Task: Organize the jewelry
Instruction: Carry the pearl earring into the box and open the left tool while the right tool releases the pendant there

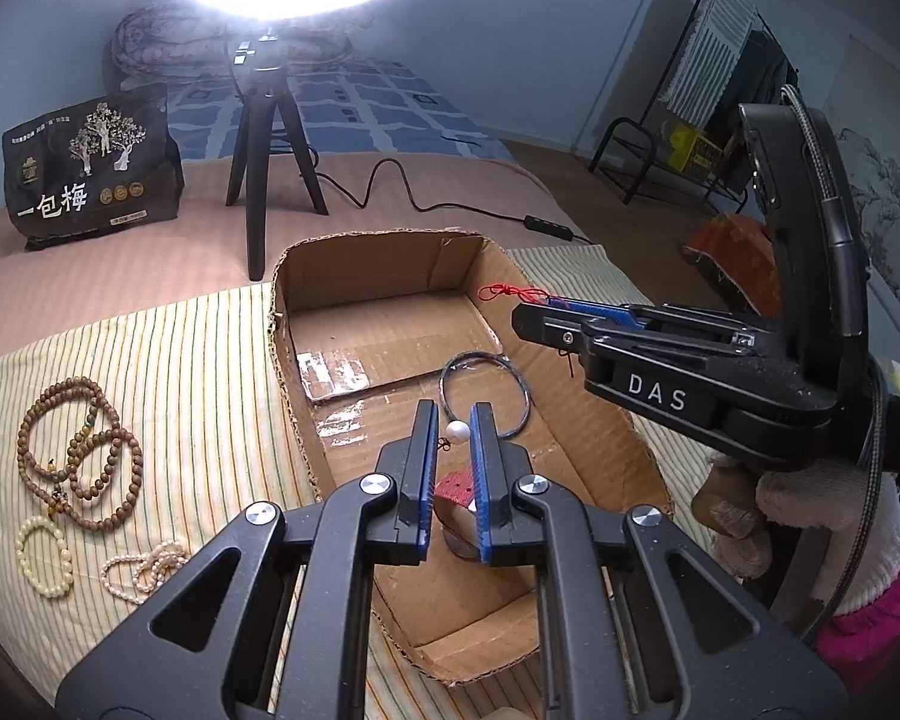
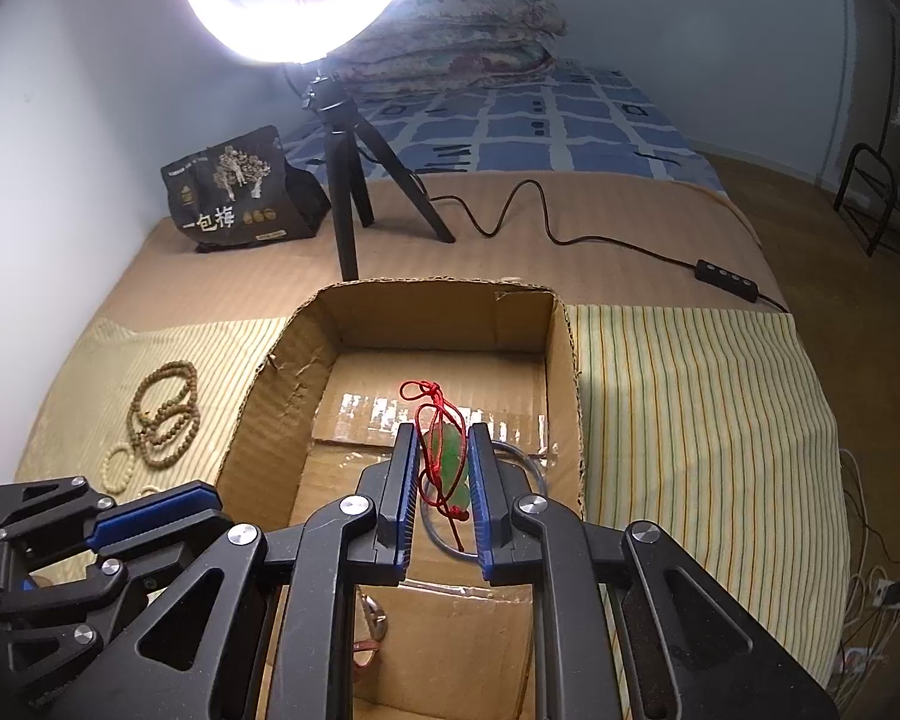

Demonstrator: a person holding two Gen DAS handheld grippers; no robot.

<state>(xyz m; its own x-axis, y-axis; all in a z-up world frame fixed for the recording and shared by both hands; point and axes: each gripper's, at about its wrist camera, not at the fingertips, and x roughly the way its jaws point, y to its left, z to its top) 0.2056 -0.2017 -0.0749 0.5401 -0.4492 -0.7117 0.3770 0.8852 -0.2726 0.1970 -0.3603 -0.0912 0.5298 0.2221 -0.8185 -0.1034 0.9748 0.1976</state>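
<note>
1. Cardboard box (image 1: 390, 324), open at the top and with ragged cut edges, sits on a striped yellow cloth (image 1: 168, 372) spread over a bed; both grippers hang over it, tilted downward.
2. Left gripper (image 1: 453, 450) has its blue-padded jaws drawn narrow around a small piece with a silvery body and a red top (image 1: 453, 489). A white pearl (image 1: 456, 433) shows just beyond the fingertips, but I cannot tell whether it belongs to that piece.
3. Right gripper (image 2: 442, 468) is likewise nearly closed, pinching a red cord (image 2: 435, 414) from which a green pendant (image 2: 450, 465) hangs between the pads.
4. Inside the box, a thin dark hoop bangle (image 1: 487, 393) lies on the taped floor, beneath the right gripper.
5. On the cloth to the left of the box lie brown wooden bead strands (image 1: 81, 450), a cream bead bracelet (image 1: 45, 555) and a small pearl strand (image 1: 144, 570), close together.
6. Behind the box stand a ring light on a black tripod (image 2: 354, 180) and a dark snack bag (image 2: 234, 192).
7. A gloved hand with a pink cuff (image 1: 810, 522) grips the right tool.
</note>
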